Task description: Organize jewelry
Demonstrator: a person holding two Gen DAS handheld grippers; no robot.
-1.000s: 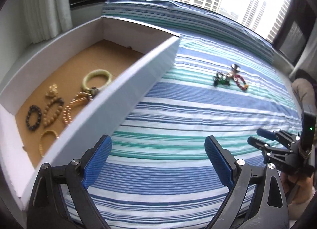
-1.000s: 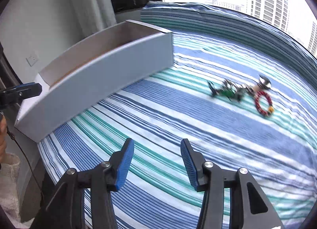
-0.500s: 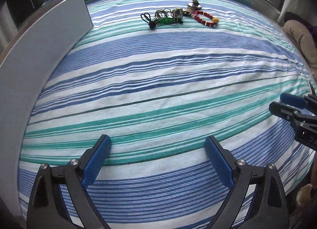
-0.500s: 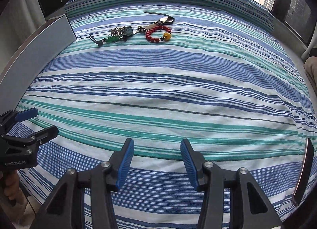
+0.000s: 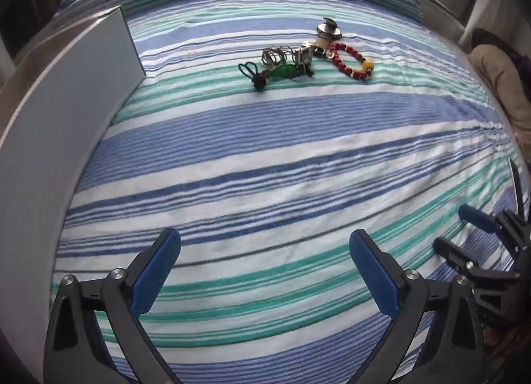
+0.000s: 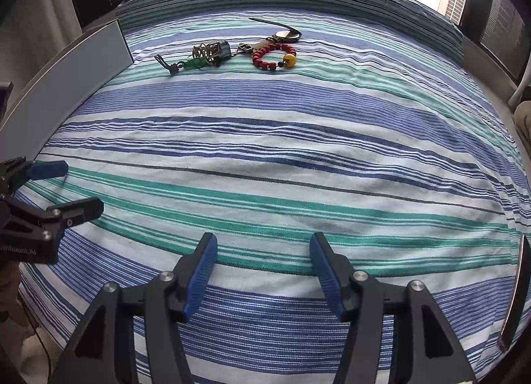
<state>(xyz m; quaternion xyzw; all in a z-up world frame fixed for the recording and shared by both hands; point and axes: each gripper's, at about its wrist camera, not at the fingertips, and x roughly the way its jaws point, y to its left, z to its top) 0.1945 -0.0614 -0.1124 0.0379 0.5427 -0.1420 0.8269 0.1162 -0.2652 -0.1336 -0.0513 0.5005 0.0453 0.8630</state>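
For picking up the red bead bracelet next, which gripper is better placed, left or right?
Right, probably. In its view, the red bead bracelet lies nearly straight ahead of the right gripper, whose empty jaws are opening. From the left gripper, also empty and opening, it sits off to the right, past the keyring cluster.

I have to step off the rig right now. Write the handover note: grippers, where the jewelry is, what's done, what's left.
Left gripper: jaws opening, nothing between them, over bare bedspread.
Right gripper: jaws opening, also empty.
Loose pile far across the bed: red bead bracelet, watch, green charm with cord, metal tangle.
White box at left; its inside is out of view.
Left: carry the pile's pieces over to the box.
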